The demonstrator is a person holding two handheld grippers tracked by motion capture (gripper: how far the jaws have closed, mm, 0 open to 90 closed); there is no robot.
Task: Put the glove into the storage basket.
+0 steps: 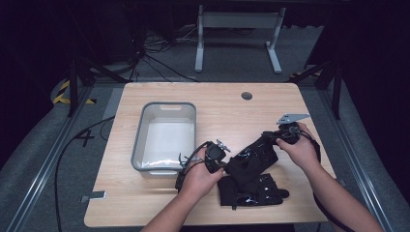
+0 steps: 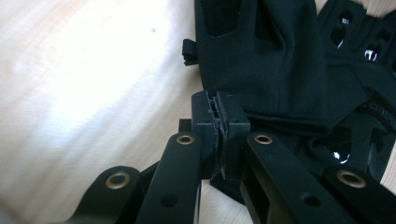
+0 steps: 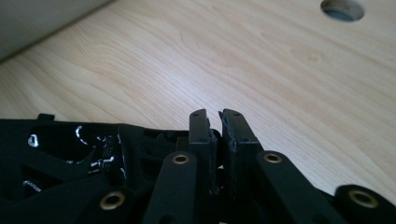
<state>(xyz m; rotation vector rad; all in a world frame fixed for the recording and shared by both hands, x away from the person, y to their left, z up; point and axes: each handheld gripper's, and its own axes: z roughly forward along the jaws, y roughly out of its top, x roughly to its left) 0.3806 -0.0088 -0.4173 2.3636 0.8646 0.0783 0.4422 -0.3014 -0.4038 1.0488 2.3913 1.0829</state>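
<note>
Two black gloves are on the wooden table [image 1: 159, 203]. One glove [image 1: 254, 157] stretches slantwise between my two grippers, and the other glove [image 1: 251, 191] lies flat near the front edge. My left gripper [image 1: 226, 164] is at the lower left end of the stretched glove. In the left gripper view its jaws [image 2: 217, 116] are pressed together at the hem of the glove [image 2: 271, 60]. My right gripper [image 1: 271, 138] holds the upper right end. In the right gripper view its jaws [image 3: 215, 116] stand nearly together with the glove's fabric [image 3: 70, 154] pinched low between them.
A grey plastic bin [image 1: 140, 140] stands at the left of the table, close to my left hand; its wall [image 3: 37, 18] is at the top left of the right gripper view. A round cable hole [image 1: 246, 95] sits near the far edge. Bare wood lies beyond the gloves.
</note>
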